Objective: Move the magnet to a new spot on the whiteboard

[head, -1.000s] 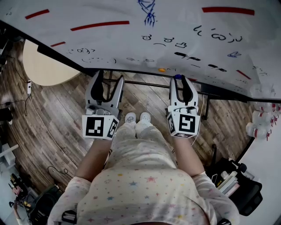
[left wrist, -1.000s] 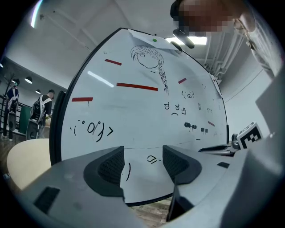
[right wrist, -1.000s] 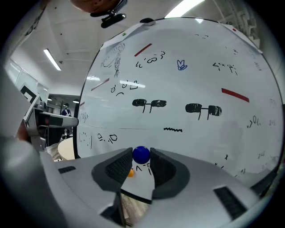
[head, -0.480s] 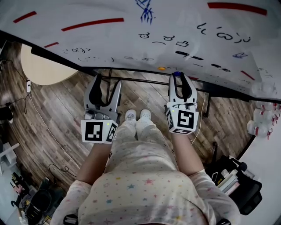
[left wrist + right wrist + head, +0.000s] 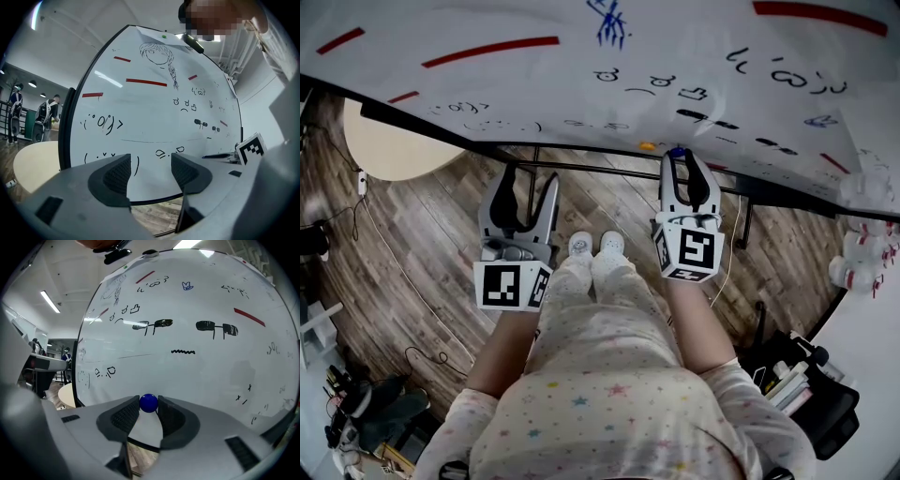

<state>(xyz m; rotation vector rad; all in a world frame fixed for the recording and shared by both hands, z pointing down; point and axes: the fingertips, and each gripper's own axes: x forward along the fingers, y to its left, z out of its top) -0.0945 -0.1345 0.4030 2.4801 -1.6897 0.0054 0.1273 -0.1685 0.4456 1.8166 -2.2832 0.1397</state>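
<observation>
Contact between the blue magnet [image 5: 149,402] and the whiteboard [image 5: 211,380] cannot be confirmed, and in the head view the jaw tips cover most of the magnet. The right gripper [image 5: 149,408] pinches the magnet between its jaw tips, near the whiteboard's lower edge. The left gripper [image 5: 151,169] has its jaws spread, with nothing between them. Compared with a second ago, the right gripper sits slightly nearer the whiteboard, magnet already pinched; the left gripper has barely shifted

One whiteboard [image 5: 534,89], two grippers [image 5: 531,175] [image 5: 680,156], one blue magnet [image 5: 149,402], one orange magnet [image 5: 647,146], one round table [image 5: 389,150]
</observation>
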